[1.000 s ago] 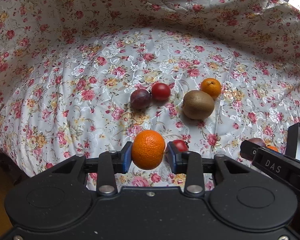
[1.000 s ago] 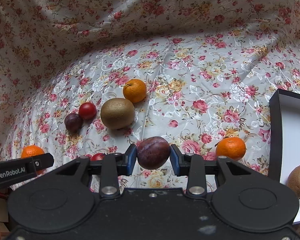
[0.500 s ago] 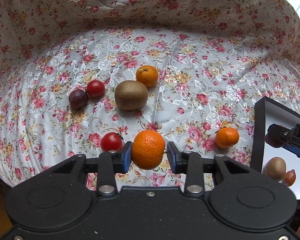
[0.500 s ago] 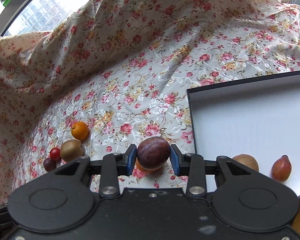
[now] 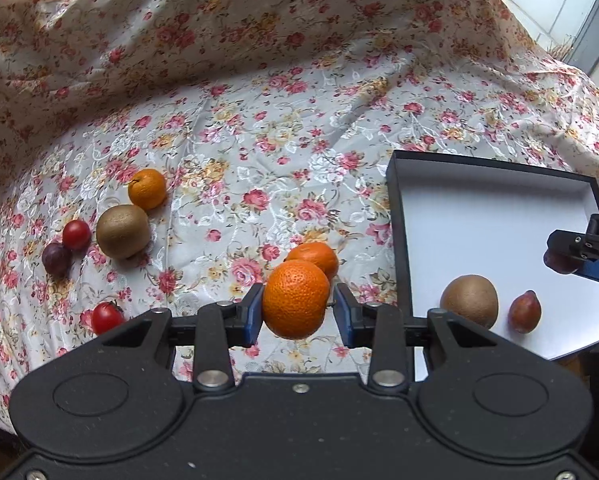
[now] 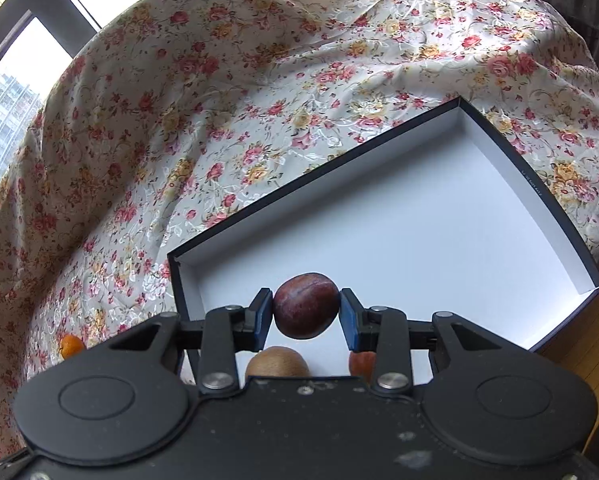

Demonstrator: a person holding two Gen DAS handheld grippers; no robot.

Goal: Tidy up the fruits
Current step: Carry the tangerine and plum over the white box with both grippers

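Observation:
My left gripper point(image 5: 297, 316) is shut on an orange mandarin point(image 5: 295, 298), held above the floral cloth just left of the black box point(image 5: 399, 240) with a white inside. A second mandarin point(image 5: 319, 256) lies on the cloth right behind it. My right gripper point(image 6: 306, 318) is shut on a dark plum point(image 6: 306, 305) over the box point(image 6: 419, 216); from the left wrist view the right gripper point(image 5: 567, 260) shows at the right edge above the box. Inside the box lie a kiwi point(image 5: 469, 300) and a small reddish fruit point(image 5: 524, 312); both are half hidden under my right gripper in its own view.
On the cloth at the left lie another mandarin point(image 5: 147, 189), a kiwi point(image 5: 122, 232), a cherry tomato point(image 5: 76, 234), a dark plum point(image 5: 56, 258) and a second tomato point(image 5: 106, 317). The cloth rises in folds behind. Windows show beyond the cloth.
Both grippers have swung to the right with their fruit. The box has come into the left wrist view, and the right gripper has gone from over the cloth to over the box.

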